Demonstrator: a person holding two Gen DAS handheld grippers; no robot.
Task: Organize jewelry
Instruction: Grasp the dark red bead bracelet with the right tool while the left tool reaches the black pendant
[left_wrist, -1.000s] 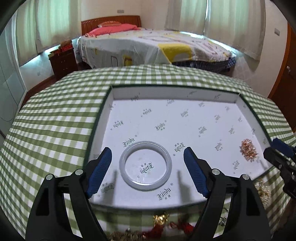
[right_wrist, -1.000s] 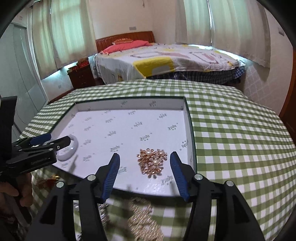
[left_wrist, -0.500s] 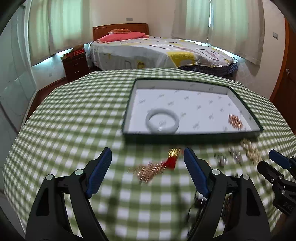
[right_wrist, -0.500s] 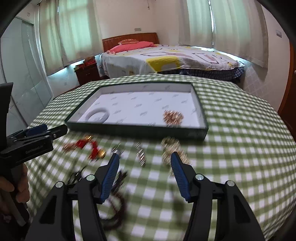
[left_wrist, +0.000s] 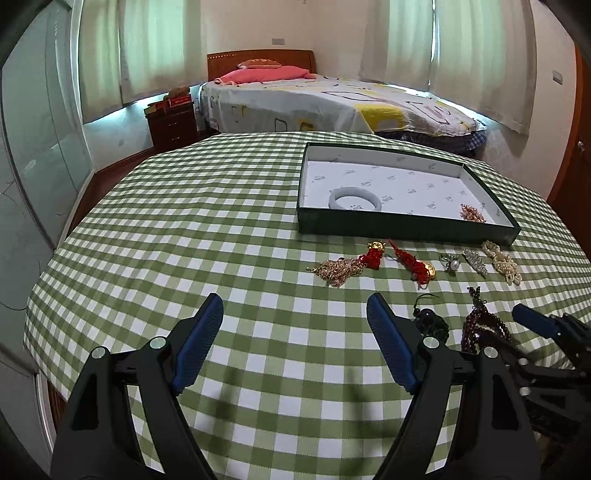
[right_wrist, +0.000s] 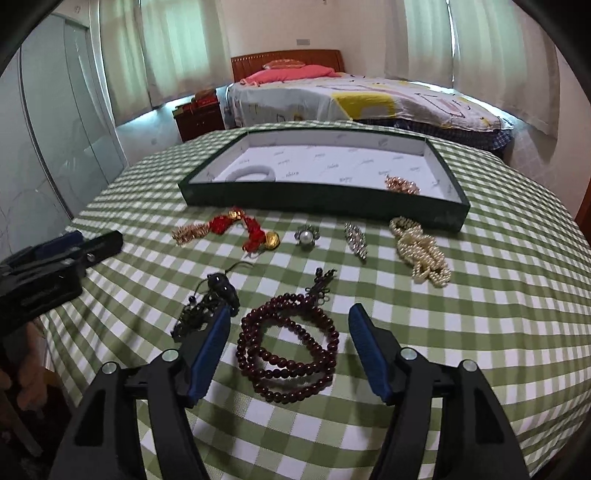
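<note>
A dark green tray (left_wrist: 406, 232) (right_wrist: 325, 201) with a white lining holds a white bangle (left_wrist: 354, 198) (right_wrist: 251, 172) and a rose-gold bead cluster (left_wrist: 472, 213) (right_wrist: 402, 184). On the cloth in front lie a gold chain with red tassels (left_wrist: 365, 263) (right_wrist: 236, 228), a pearl ring (right_wrist: 306, 236), a crystal brooch (right_wrist: 355, 238), a pearl strand (right_wrist: 421, 251), a black cord piece (right_wrist: 210, 306) and a dark red bead bracelet (right_wrist: 288, 350). My right gripper (right_wrist: 290, 332) is open around the bead bracelet. My left gripper (left_wrist: 295, 332) is open and empty over bare cloth.
The round table has a green checked cloth (left_wrist: 184, 221). Behind it stand a bed (left_wrist: 314, 99), a wooden nightstand (left_wrist: 171, 120) and curtained windows. A glass door is at the left.
Both grippers have pulled back from the tray toward the table's near edge. The loose jewelry on the cloth has come into view, and the right gripper now frames the dark red beads.
</note>
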